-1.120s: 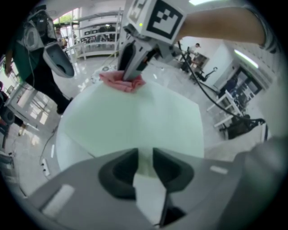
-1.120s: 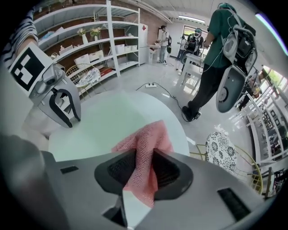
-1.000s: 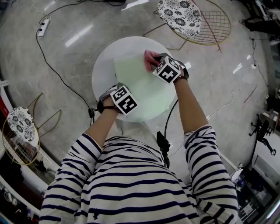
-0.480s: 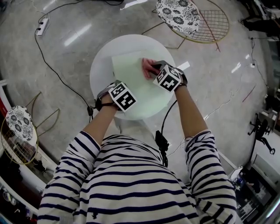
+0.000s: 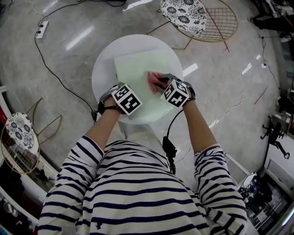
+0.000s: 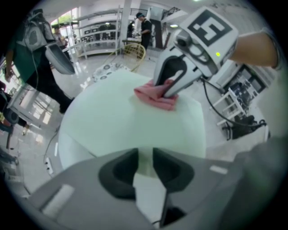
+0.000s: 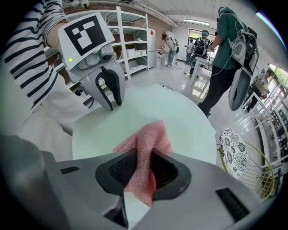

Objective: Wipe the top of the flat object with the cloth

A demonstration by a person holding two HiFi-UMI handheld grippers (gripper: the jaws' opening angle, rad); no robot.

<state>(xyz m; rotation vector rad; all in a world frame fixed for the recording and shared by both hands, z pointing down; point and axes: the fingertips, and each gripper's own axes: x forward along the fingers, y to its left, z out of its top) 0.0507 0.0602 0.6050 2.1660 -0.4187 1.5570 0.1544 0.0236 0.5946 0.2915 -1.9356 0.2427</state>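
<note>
A pale green flat board [image 5: 138, 73] lies on a round white table [image 5: 102, 75]. My right gripper [image 5: 161, 83] is shut on a pink mesh cloth [image 5: 155, 81], which it presses on the board's right part. In the right gripper view the cloth [image 7: 146, 141] is bunched between the pads [image 7: 167, 173]. My left gripper [image 5: 125, 104] holds the board's near edge. In the left gripper view that edge [image 6: 143, 162] sits between the closed-in jaws, and the cloth [image 6: 157, 95] and right gripper [image 6: 167, 92] show across the board [image 6: 121, 126].
Two wire chairs with floral cushions stand on the floor, one beyond the table [image 5: 183, 13] and one at the left [image 5: 20, 133]. A power strip with its cable [image 5: 42, 28] lies at the far left. People [image 7: 225, 58] and shelves [image 7: 130, 45] stand further off.
The right gripper has drawn the pink cloth across the board toward me, from its far right part to its middle right. The left gripper has stayed at the near edge.
</note>
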